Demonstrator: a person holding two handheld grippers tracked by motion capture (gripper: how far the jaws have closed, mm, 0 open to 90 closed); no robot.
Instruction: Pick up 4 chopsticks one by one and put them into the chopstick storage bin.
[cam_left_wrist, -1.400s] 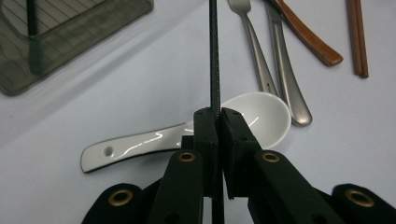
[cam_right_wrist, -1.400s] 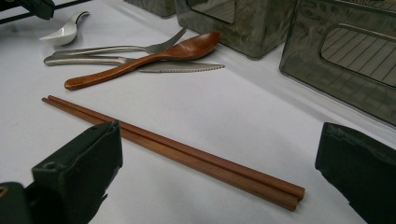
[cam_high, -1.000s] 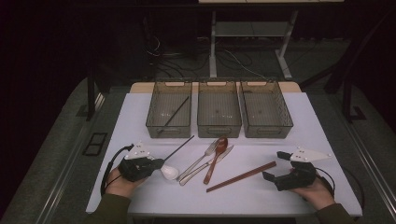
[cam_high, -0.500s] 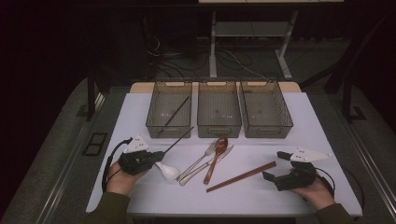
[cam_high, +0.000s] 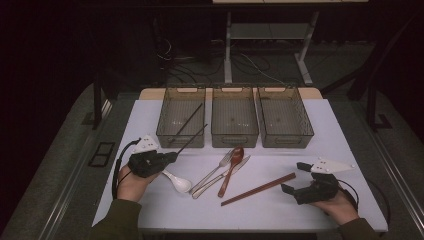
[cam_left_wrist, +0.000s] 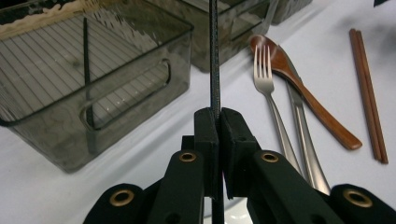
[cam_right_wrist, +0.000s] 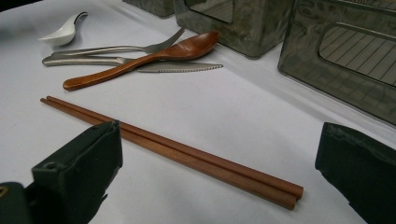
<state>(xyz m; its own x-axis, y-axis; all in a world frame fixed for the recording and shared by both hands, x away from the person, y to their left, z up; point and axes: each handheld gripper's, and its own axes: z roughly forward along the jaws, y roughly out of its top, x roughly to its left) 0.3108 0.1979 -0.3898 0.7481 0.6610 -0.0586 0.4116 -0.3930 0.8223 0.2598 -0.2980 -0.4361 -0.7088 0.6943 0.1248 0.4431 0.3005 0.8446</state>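
The white tabletop with three clear bins in a row is seen whole from the high view. The left bin is seen there with one black chopstick inside, and in the left gripper view its ribbed floor is shown closely.

In the left gripper view, the left hand-held gripper is closed on a second black chopstick, which is pointed up toward that bin; from the high view this thin stick is probably just in front of the bin wall.

In the right gripper view, the right hand-held gripper is held wide apart over the brown chopsticks, gripping nothing.

No writing can be read.
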